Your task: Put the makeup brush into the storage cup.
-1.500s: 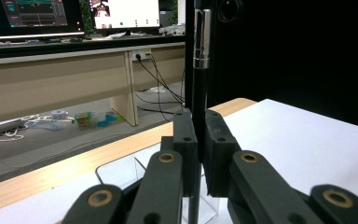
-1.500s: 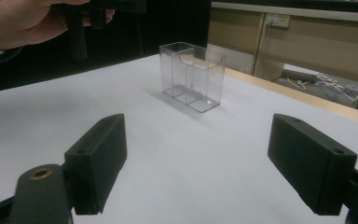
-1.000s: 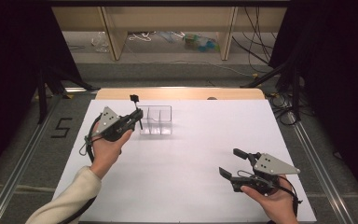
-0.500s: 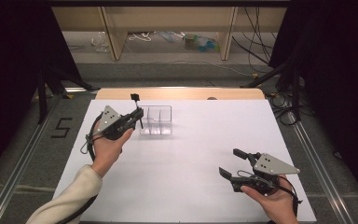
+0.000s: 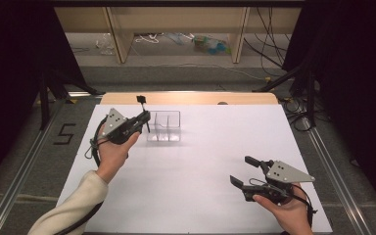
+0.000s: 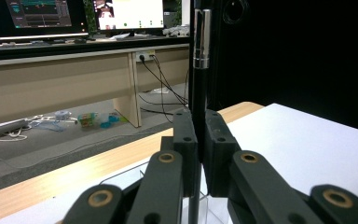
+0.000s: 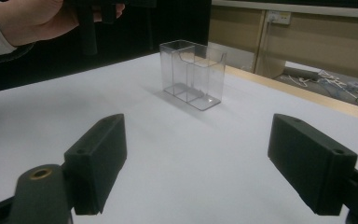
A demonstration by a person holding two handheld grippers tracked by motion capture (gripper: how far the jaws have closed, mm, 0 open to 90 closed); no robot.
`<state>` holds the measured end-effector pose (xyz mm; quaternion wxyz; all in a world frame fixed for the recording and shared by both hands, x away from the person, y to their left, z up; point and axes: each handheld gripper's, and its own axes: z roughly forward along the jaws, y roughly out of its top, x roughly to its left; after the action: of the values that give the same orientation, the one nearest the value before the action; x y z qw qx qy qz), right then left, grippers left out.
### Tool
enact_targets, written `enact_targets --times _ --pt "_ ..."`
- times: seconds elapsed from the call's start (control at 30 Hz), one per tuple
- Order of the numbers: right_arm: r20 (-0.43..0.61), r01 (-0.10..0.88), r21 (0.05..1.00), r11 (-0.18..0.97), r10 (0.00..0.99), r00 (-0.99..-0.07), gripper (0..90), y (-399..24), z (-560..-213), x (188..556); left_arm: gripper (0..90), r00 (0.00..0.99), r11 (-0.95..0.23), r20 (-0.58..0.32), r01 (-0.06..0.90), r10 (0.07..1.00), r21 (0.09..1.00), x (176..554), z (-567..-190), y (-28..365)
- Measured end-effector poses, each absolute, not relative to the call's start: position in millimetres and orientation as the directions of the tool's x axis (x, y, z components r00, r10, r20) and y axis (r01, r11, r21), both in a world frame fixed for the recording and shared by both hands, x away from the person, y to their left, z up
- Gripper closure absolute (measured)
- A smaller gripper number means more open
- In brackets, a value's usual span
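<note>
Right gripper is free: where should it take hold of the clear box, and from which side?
Judging by its pose, grip the clear box across its narrow width, near the open top rim, coming down from above on the end away from the left gripper, which holds a pen upright beside it. The long walls are flat and parallel; the right gripper stands open wide enough.
</note>
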<state>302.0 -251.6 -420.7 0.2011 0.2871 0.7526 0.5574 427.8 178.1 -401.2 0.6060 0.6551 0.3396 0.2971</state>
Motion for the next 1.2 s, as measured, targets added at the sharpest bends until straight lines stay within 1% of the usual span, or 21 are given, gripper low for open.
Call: enact_targets --times 0.1,0.23,0.27,1.2 --pt "0.033 0.196 0.964 0.180 0.649 -0.760 20.7 -249.0 -422.7 303.2 85.0 0.590 -0.041 -0.015 0.082 0.807 0.996 428.7 -400.7 178.4" --pt "0.022 0.195 0.962 0.192 0.656 -0.754 20.7 -249.9 -422.1 303.0 85.0 0.591 -0.039 -0.018 0.083 0.806 0.996 430.0 -400.1 177.7" --pt "0.003 0.171 0.966 0.193 0.655 -0.756 20.7 -250.2 -422.5 304.5 85.0 0.592 -0.034 -0.023 0.086 0.806 0.996 430.3 -400.0 177.3" --pt "0.001 0.169 0.966 0.197 0.650 -0.760 20.6 -250.7 -423.3 305.4 85.0 0.585 -0.027 -0.027 0.084 0.810 0.996 438.8 -394.7 175.9"
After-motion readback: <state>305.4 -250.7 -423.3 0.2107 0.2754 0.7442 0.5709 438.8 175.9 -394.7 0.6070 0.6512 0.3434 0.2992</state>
